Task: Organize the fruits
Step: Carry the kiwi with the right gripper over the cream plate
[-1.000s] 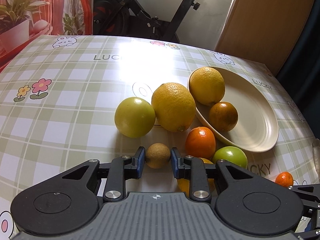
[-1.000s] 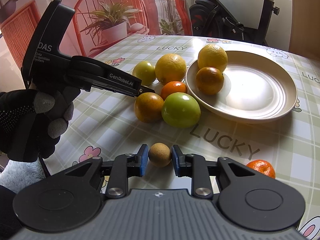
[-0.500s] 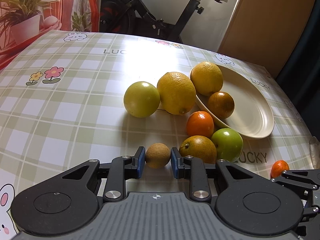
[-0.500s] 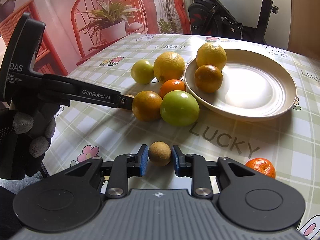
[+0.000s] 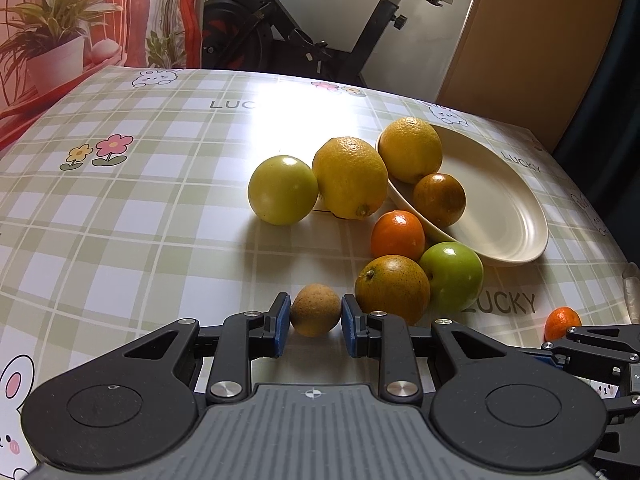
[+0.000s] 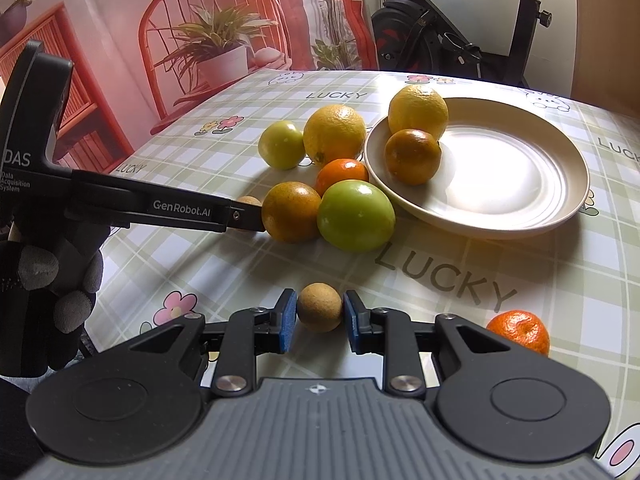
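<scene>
Care matters as we carry each small round brown fruit (image 5: 315,309) (image 6: 320,306), clenched in both tongs, to the far cream plate (image 6: 520,216).

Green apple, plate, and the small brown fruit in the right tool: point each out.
Green apple (image 6: 355,215), right wrist view, middle of its front face.
Plate (image 6: 516,229), right wrist view, bare near rim.
Small brown fruit (image 6: 319,306), right wrist view, its centre between the right tool's pads.

A black exercise bike (image 5: 320,36) stood beyond the green-checked "LUCKY" vinyl surface (image 5: 120,208). A white-potted green plant (image 6: 222,54) sat before a red wire chair (image 6: 160,56). A brown wooden panel (image 5: 532,44) stood right.
</scene>
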Tool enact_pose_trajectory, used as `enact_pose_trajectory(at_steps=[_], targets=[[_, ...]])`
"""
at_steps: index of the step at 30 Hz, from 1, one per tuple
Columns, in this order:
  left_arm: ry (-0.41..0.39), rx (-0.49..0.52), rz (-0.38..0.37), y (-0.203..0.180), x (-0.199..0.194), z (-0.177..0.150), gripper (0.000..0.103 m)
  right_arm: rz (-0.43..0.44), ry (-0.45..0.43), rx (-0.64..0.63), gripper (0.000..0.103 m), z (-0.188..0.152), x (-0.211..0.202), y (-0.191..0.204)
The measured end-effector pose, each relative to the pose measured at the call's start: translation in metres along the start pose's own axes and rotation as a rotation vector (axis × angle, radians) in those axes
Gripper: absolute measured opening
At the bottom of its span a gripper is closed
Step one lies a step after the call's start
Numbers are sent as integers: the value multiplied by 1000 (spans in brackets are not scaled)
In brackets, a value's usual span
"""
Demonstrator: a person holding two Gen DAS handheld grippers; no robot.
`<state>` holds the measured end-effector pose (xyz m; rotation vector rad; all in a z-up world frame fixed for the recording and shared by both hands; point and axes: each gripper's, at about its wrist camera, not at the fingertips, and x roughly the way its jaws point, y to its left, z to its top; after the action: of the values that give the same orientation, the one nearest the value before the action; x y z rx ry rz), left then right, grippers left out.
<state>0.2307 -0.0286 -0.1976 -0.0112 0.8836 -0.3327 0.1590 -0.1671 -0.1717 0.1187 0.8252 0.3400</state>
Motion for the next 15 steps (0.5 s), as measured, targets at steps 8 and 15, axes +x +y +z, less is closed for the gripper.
enact_pose_trajectory(at_steps=[8,15], targets=[[-6,8,11,-3,-1,-2,29,-2,-1,0,28,0,0,0],[-4,-13,3,-1,-3,-3,29,-17,-12,12,27,-1,-3,-2]])
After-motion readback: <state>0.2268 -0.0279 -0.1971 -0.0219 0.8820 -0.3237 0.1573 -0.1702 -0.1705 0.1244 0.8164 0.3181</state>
